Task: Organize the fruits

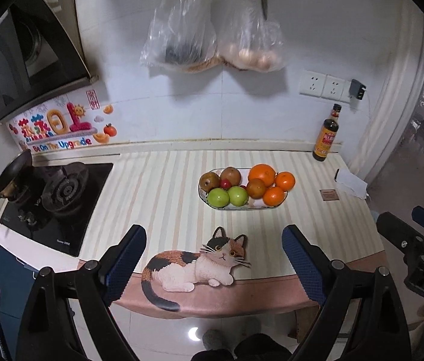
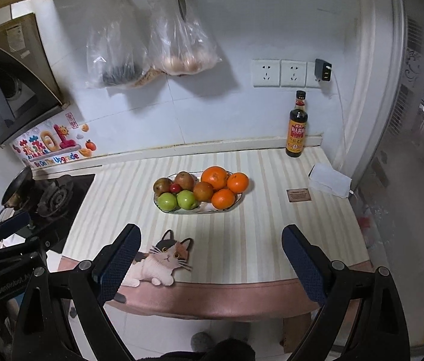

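Nearest the cameras, the left gripper [image 1: 214,258] and the right gripper [image 2: 210,255] both hang over the counter's front edge with their jaws spread wide and nothing between them. Just beyond lies a cat mat [image 1: 195,266] at the front of the striped counter [image 2: 242,240]. Farther back, near the middle, sits the plate [image 2: 227,209], and all the fruit in view is already on it: two green apples [image 2: 178,200] at the front left, two brownish pears [image 2: 172,183] behind them with something small and red between (a cherry or tomato, too small to tell), and oranges [image 2: 222,185] heaped on the right. Behind that, a bottle [image 2: 297,126] stands by the wall, with bags [image 1: 212,39] hanging above. Judging by this, either the sorting is finished or has not begun; no fruit lies loose on the counter, and neither gripper is near the plate.
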`<state>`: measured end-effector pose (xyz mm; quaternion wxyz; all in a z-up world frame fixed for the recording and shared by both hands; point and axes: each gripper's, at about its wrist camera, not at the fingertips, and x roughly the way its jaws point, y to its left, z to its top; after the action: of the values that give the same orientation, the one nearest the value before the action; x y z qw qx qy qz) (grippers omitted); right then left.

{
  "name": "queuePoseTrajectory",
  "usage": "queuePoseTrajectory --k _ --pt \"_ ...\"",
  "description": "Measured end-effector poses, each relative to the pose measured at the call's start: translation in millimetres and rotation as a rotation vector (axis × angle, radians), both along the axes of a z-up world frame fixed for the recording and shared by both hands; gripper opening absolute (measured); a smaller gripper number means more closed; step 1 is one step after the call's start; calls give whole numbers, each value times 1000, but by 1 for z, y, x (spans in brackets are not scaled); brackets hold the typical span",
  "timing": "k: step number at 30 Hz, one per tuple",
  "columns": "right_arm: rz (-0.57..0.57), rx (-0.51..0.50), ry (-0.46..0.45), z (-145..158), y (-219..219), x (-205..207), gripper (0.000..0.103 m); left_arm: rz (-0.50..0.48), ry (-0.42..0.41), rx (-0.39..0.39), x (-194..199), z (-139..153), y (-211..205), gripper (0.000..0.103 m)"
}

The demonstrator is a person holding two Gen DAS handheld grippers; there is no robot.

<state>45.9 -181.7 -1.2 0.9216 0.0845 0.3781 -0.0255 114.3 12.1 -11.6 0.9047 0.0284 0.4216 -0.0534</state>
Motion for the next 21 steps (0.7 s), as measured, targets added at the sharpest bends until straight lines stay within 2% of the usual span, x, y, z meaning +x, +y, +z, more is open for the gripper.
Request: queuePoseTrajectory --k 6,11,21 --pt "5 7 -38 16 1 -25 97 -4 -23 -12 -17 12 -4 93" --pt "9 13 -46 20 -1 -31 97 2 -37 -13 -22 17 -9 93" --pt "28 54 -29 16 -19 -5 97 39 -4 -24 -3 10 -15 93"
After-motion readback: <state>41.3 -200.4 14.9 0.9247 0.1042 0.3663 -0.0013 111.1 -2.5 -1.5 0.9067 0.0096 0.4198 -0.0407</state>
